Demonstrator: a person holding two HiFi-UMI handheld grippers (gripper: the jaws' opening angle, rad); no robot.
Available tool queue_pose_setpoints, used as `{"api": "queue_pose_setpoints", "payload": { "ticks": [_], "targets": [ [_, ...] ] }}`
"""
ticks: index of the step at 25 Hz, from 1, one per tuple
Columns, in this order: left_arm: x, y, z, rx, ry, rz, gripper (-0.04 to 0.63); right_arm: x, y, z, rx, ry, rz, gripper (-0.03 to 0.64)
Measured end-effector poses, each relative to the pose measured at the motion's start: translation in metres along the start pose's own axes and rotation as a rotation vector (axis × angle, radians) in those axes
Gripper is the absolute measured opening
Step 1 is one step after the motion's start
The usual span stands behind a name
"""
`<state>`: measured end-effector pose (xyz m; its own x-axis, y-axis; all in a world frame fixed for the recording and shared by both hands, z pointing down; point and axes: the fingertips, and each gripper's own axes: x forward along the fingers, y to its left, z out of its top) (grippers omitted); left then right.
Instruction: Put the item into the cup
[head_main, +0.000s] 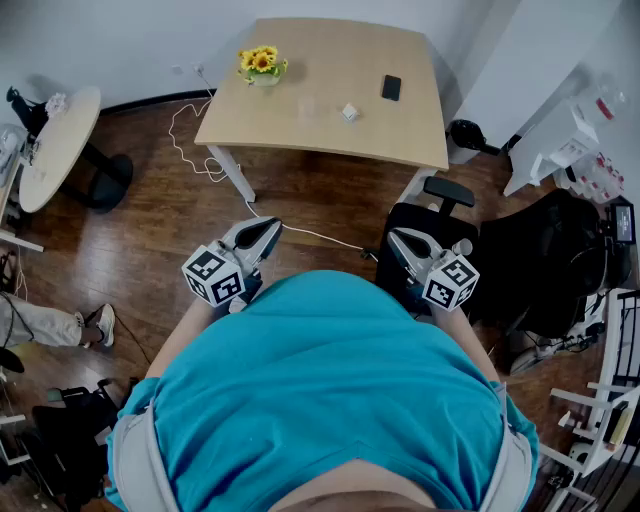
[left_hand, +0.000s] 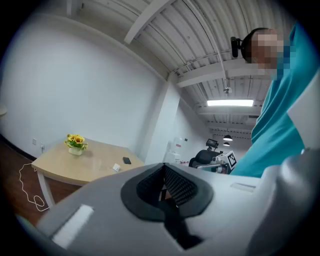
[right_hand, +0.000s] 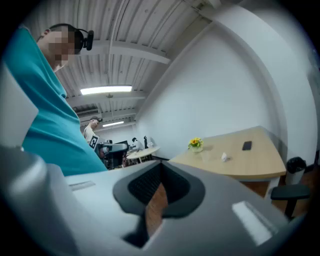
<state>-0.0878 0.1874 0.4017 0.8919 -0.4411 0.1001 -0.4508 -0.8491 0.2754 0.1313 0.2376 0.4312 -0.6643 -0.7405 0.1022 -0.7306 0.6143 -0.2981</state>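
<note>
- Left gripper (head_main: 268, 228) and right gripper (head_main: 397, 238): held close to the person's teal shirt (head_main: 320, 390), jaws closed, nothing between them.
- Table (head_main: 300, 135): well ahead of both grippers.
- Sunflowers (head_main: 261, 63): in a pot at its far left.
- Cup (head_main: 305, 106): clear, faint, mid-table.
- Phone (head_main: 391, 87): dark, far right.
- Item (head_main: 349, 112): small, white, on the table near the cup's right, not touching it.

We look steeply down from the head; both gripper views tilt upward, sharing the far tabletop (head_main: 330, 55) with it.
</note>
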Motion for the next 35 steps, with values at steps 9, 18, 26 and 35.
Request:
{"api": "queue_pose_setpoints", "payload": {
  "ticks": [9, 18, 26, 35],
  "targets": [
    [0.038, -0.011, -0.007, -0.033, 0.016, 0.022, 0.003, -0.011, -0.045, -0.001, -0.011, 0.021, 0.017, 0.000],
    [0.066, 0.075, 0.009, -0.034, 0.021, -0.024, 0.003, 0.068, -0.093, 0.015, -0.014, 0.043, -0.030, 0.000],
    [0.104, 0.211, 0.054, 0.021, 0.072, -0.158, 0.003, 0.183, -0.151, 0.050, 0.000, 0.056, -0.178, 0.002],
    [0.160, 0.295, 0.078, 0.013, 0.102, -0.235, 0.003, 0.245, -0.221, 0.070, 0.006, 0.102, -0.266, 0.015]
  ]
}}
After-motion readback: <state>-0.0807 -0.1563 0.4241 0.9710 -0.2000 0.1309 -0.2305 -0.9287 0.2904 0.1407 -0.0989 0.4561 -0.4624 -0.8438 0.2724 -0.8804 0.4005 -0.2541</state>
